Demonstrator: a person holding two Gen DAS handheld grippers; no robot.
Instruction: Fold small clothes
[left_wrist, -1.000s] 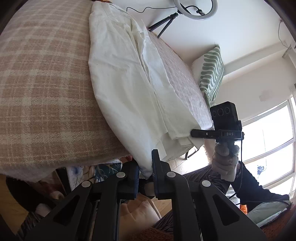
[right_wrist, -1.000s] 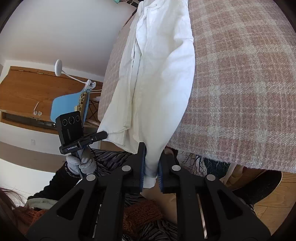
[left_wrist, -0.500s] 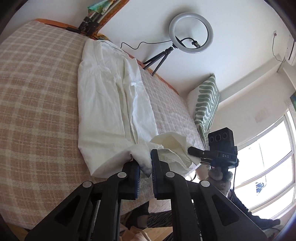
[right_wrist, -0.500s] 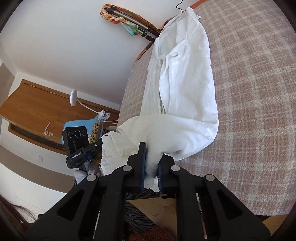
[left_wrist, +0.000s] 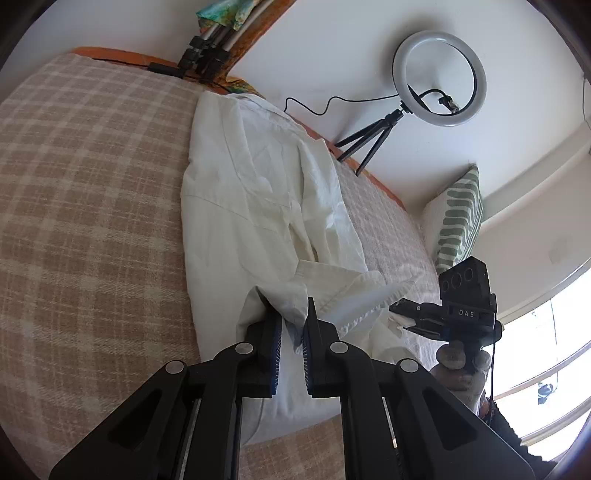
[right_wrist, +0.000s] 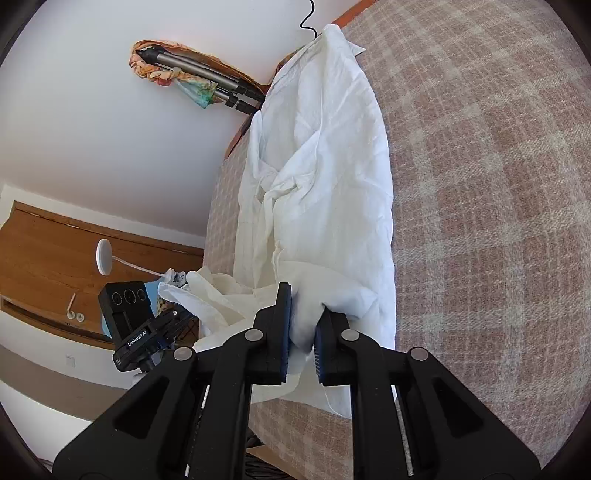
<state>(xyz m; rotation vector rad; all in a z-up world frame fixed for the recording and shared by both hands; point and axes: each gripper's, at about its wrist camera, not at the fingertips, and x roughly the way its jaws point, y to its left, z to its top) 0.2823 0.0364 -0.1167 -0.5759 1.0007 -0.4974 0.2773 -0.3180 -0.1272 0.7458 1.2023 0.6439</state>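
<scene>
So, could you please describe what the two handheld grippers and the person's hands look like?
The left gripper and right gripper are matte black, with silver rivets and blue-edged ribbed pads. The right gripper carries a black three-lens box marked "DAS"; the left gripper's box reads "GenRobot.AI". A thin black cable hangs below the right gripper's handle.

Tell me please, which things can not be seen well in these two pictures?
- Shirt hem corners: in both wrist views, hidden between the pads of the left gripper and the right gripper.
- Shirt underside: both views, covered by its own folded layers.
- Bed near edge: both views, hidden behind the gripper bodies.
- Outside the window: left wrist view, washed out by glare.
</scene>
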